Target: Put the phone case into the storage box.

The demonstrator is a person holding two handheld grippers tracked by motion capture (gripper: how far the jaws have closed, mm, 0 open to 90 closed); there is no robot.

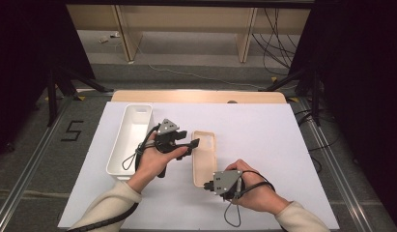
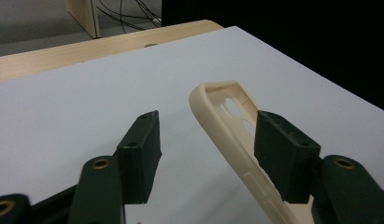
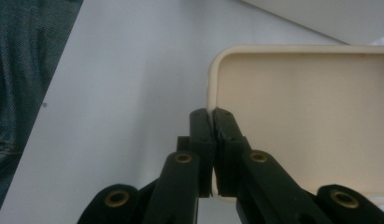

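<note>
Lying on the white sheet (image 1: 263,140) beside a white rectangular plastic bin (image 1: 131,137), the cream rubbery phone case (image 1: 204,155) sits mid-table. Left gripper (image 2: 206,149) gapes wide, straddling its rim. Right gripper (image 3: 213,116) is clamped on its edge.

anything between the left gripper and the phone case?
Nothing visible. The left gripper is open and already straddles the rim of the phone case. The right gripper is shut on its near edge.
</note>
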